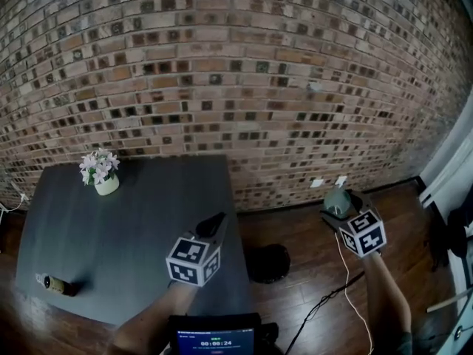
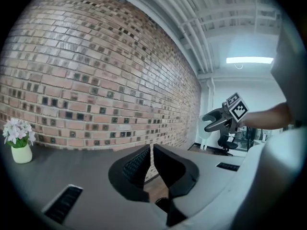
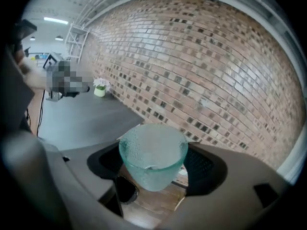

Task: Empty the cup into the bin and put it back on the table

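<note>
The cup (image 3: 152,157) is a clear teal tumbler with a pebbled wall. It stands upright, with my right gripper (image 3: 154,163) shut on it, one pad on each side. In the head view this gripper (image 1: 338,205) holds the cup (image 1: 337,198) over the wooden floor, right of the dark grey table (image 1: 111,235). The black round bin (image 1: 267,262) sits on the floor between my two grippers. My left gripper (image 1: 214,225) hovers at the table's right edge. Its jaws (image 2: 151,159) are shut with nothing between them.
A small white vase of flowers (image 1: 100,172) stands at the table's far left corner. A small cylindrical object (image 1: 55,283) lies near its front left edge. The brick wall (image 1: 244,72) runs behind. Cables (image 1: 347,287) trail over the floor by my right arm.
</note>
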